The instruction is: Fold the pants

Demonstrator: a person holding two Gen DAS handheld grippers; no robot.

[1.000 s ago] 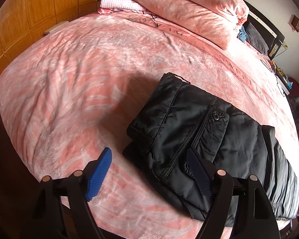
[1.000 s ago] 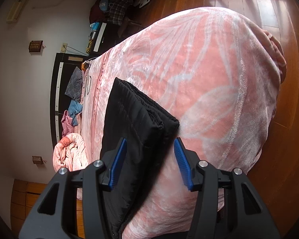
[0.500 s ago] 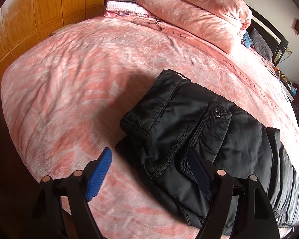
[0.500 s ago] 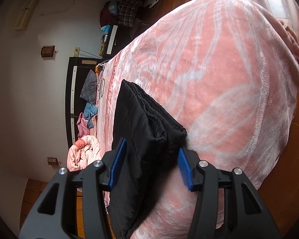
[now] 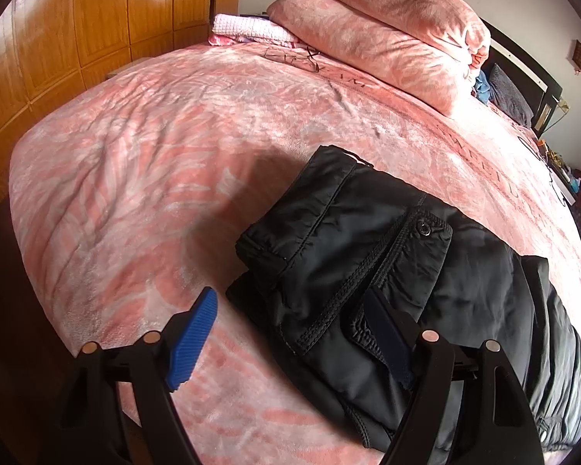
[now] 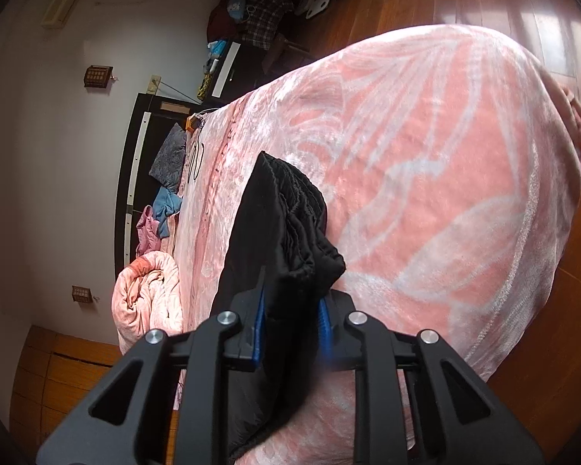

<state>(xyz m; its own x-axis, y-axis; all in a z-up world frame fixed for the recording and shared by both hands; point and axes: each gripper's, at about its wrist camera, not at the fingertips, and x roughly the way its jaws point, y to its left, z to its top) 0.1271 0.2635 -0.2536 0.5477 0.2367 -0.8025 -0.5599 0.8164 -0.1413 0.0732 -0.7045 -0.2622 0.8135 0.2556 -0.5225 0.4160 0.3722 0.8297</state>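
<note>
Left wrist view shows the black pants (image 5: 387, 267) lying on the pink bed (image 5: 166, 162), already stacked into a thick bundle: a waistband end with a snap button and a stitched pocket sits on top of a longer layer that runs away to the right of that button. The left tool (image 5: 290, 333) is spread wide, one blue pad over bare bedcover to the left of the pants, the other pad over the near edge of the fabric beside the pocket seam; it grips nothing.

In the right wrist view the right tool (image 6: 290, 329) has its blue pads drawn close on a thick edge of the pants, pinching several gathered layers between them. The fabric bulges out past the pads toward the far side of the bed.

Judging by how the garment lies, most of the folding looks done: the legs appear doubled over and the whole thing is a compact block near the bed's near edge. What seems left is one last fold or a tidying pull, since the right end is bunched, not flat, and the top layer sits askew on the one beneath. A rolled pink blanket (image 5: 387, 38) and a white towel (image 5: 251, 29) lie well beyond the pants, toward the headboard.
</note>
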